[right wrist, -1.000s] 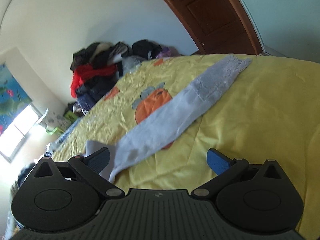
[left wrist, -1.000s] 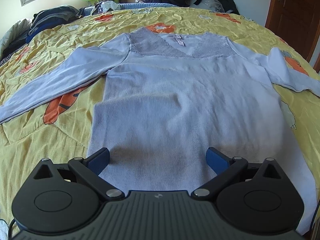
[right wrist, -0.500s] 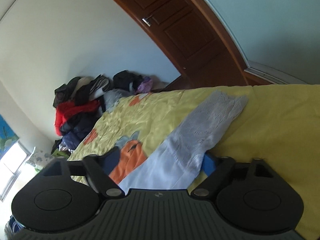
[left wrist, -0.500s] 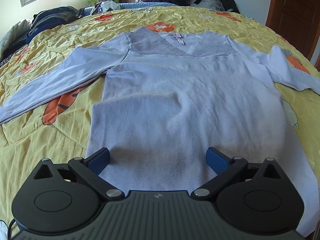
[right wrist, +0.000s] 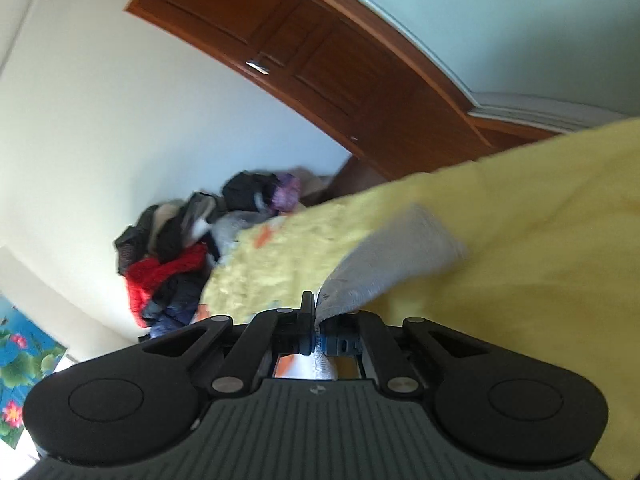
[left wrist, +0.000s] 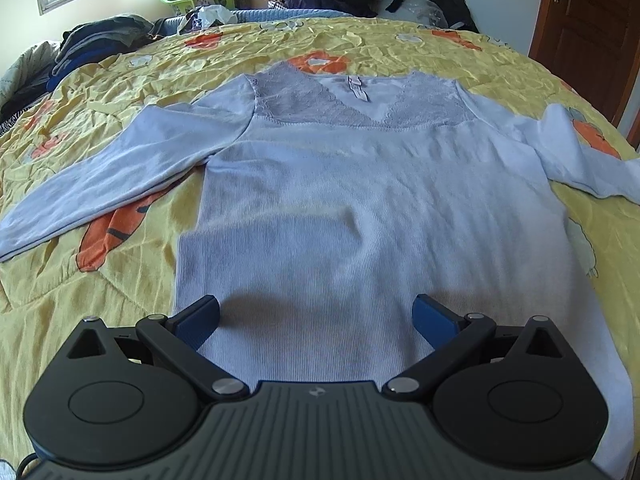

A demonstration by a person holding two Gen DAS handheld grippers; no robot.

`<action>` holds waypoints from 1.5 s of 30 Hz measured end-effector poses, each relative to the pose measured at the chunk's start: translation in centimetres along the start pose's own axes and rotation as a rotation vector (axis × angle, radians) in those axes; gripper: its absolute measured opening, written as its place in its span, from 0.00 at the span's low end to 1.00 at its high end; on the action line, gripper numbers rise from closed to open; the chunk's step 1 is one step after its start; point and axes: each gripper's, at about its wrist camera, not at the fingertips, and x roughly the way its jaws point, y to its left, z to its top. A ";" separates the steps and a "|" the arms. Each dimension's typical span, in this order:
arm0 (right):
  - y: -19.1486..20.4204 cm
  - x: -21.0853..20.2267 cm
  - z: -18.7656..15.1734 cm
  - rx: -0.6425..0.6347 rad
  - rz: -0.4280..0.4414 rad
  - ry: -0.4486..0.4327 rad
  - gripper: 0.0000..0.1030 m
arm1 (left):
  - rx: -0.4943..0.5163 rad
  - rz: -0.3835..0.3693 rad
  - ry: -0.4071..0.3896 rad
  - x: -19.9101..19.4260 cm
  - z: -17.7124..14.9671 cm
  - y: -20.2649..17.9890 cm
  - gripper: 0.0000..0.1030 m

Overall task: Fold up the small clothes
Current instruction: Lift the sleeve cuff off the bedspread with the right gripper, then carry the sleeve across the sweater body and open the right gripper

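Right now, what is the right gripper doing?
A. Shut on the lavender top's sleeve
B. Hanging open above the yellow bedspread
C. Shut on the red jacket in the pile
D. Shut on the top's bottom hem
A. In the right wrist view the right gripper has just closed, and its jaws pinch the sleeve, whose lace cuff end stretches away over the yellow bedspread.

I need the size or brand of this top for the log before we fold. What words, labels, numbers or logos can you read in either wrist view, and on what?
No text can be read in either view.
Neck tag inside the collar of the lilac top: any print too small to read.
Small pale emblem on the left gripper's housing: a mark, no letters.
Same emblem on the right gripper's housing: no letters.
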 end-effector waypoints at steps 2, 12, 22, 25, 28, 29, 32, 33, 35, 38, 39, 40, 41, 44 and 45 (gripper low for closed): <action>1.3 -0.1 -0.1 -0.026 0.041 0.007 0.05 | -0.003 0.012 -0.008 0.1 0.3 0.1 1.00; 7.6 1.4 -4.2 -0.123 0.208 0.175 0.05 | -0.031 0.046 -0.006 0.6 0.7 0.8 1.00; 13.5 1.2 -10.6 -0.115 0.346 0.330 0.05 | -0.050 0.056 -0.013 0.5 0.5 1.5 1.00; 14.8 0.6 -12.5 -0.113 0.366 0.374 0.05 | -0.057 0.058 -0.013 0.5 0.4 1.7 1.00; 15.5 -0.1 -14.4 -0.097 0.379 0.416 0.05 | -0.059 0.065 -0.017 0.4 0.3 1.8 1.00; 15.6 -0.1 -14.9 -0.091 0.380 0.429 0.05 | -0.058 0.068 -0.018 0.4 0.2 1.9 1.00; 15.8 -0.4 -16.9 -0.076 0.375 0.476 0.05 | -0.057 0.079 -0.024 0.4 0.1 2.0 1.00; 15.6 -0.8 -17.7 -0.071 0.367 0.492 0.05 | -0.057 0.082 -0.026 0.4 0.0 2.1 1.00; 15.3 -0.7 -18.7 -0.055 0.345 0.527 0.06 | -0.058 0.085 -0.027 0.3 -0.1 2.3 1.00; 14.9 -1.1 -20.0 -0.062 0.310 0.552 0.06 | -0.067 0.084 -0.024 0.4 -0.1 2.5 1.00; 14.9 -1.3 -20.1 -0.074 0.300 0.553 0.06 | -0.071 0.083 -0.023 0.4 -0.1 2.6 1.00; 14.8 -1.4 -20.3 -0.085 0.291 0.554 0.06 | -0.073 0.082 -0.022 0.5 -0.1 2.7 1.00; 14.8 -1.6 -20.4 -0.087 0.289 0.557 0.05 | -0.075 0.080 -0.021 0.5 -0.1 2.7 1.00; 15.1 -2.0 -20.5 -0.103 0.295 0.563 0.06 | -0.078 0.078 -0.019 0.6 -0.2 2.8 1.00; 15.5 -2.2 -20.6 -0.116 0.298 0.562 0.06 | -0.078 0.078 -0.018 0.6 -0.2 2.8 1.00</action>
